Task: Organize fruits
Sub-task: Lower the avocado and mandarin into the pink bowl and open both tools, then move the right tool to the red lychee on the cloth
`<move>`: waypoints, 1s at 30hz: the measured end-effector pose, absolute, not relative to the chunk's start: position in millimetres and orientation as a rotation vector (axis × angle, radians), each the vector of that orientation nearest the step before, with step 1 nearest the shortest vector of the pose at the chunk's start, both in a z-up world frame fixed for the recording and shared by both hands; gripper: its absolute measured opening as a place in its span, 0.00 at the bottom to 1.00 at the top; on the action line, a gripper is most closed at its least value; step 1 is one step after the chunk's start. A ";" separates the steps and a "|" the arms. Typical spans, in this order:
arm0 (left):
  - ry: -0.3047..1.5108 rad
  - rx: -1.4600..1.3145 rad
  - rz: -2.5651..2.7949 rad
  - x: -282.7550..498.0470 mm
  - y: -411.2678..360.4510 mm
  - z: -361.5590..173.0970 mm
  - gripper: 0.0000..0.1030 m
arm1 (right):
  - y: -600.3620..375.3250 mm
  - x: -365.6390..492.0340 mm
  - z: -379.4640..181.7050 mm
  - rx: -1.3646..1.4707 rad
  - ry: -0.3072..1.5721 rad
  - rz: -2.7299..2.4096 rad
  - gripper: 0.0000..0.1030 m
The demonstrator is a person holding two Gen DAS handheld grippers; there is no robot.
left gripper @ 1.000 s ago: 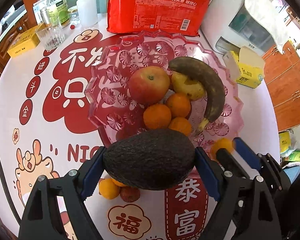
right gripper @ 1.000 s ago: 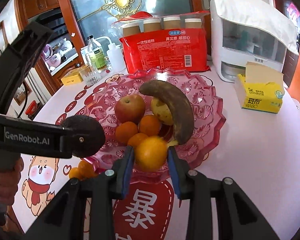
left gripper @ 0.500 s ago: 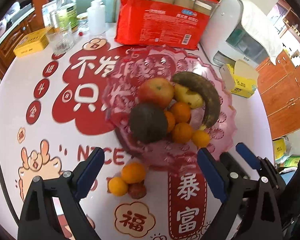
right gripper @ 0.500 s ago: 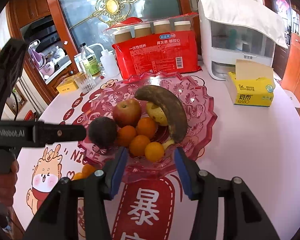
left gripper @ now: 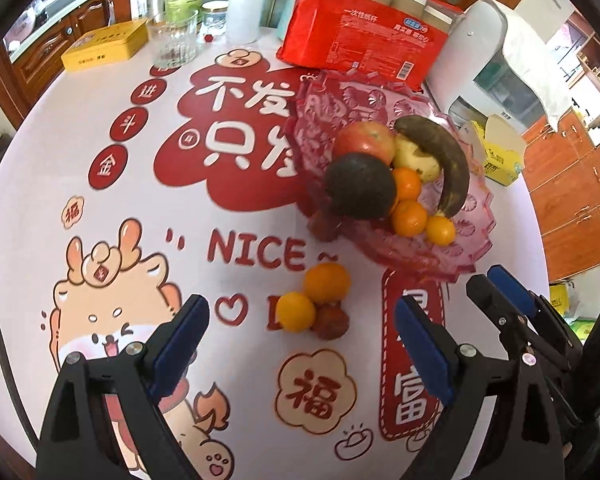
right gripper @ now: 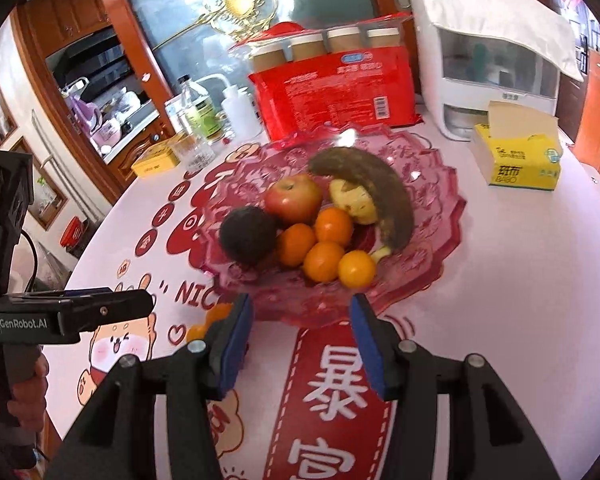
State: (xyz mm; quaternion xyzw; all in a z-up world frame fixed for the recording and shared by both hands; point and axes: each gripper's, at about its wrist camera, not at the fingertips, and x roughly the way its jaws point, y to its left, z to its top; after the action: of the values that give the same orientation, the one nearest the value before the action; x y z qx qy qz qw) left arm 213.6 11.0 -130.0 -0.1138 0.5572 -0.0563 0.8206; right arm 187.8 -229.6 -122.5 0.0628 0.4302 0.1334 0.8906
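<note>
A pink glass fruit bowl (left gripper: 476,216) (right gripper: 440,184) holds a red apple (left gripper: 364,142), a dark avocado (left gripper: 358,190) (right gripper: 247,236), a brown banana (left gripper: 448,168), a yellow fruit and several oranges (right gripper: 324,260). Two oranges (left gripper: 326,282) and a small dark red fruit (left gripper: 332,322) lie on the table in front of the bowl. My left gripper (left gripper: 302,346) is open and empty, above the table near these loose fruits. My right gripper (right gripper: 300,344) is open and empty, just in front of the bowl's near rim.
A red pack of paper cups (left gripper: 364,48), a white appliance (left gripper: 500,64) and a yellow tissue box (right gripper: 518,160) stand behind and right of the bowl. A glass (left gripper: 174,40), bottles and a yellow tin (left gripper: 104,50) stand at the back left.
My left gripper let the avocado go into the bowl and my right gripper let its orange go there. Both opened and drew back toward the table's front.
</note>
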 end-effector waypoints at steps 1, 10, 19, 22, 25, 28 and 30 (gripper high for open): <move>1.189 -0.237 -0.116 211.6 13.1 -132.0 0.90 | -226.5 186.2 -124.0 0.129 0.894 0.281 0.49; 1.188 -0.132 -0.187 200.4 25.8 -145.7 0.88 | -190.9 163.8 -139.1 0.007 0.906 0.351 0.49; 1.195 0.005 -0.287 207.0 24.7 -156.3 0.88 | -166.7 144.7 -154.8 -0.129 0.899 0.400 0.49; 1.200 0.024 -0.325 212.6 21.4 -161.5 0.87 | -158.8 140.7 -160.8 -0.171 0.882 0.411 0.49; 1.210 0.036 -0.358 219.4 16.2 -168.4 0.85 | -150.4 138.2 -166.8 -0.212 0.863 0.416 0.49; 1.226 0.046 -0.389 226.2 10.0 -176.2 0.84 | -142.3 138.2 -174.4 -0.246 0.855 0.425 0.49; 1.233 0.050 -0.409 229.4 6.3 -181.2 0.80 | -138.7 139.5 -179.0 -0.260 0.854 0.428 0.49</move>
State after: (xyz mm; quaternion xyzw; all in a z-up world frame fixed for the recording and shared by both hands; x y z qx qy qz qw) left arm 229.4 6.3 -181.2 0.0233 0.5740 -0.1902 0.7961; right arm 139.5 -138.7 -179.0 -0.1246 0.4098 0.2055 0.8800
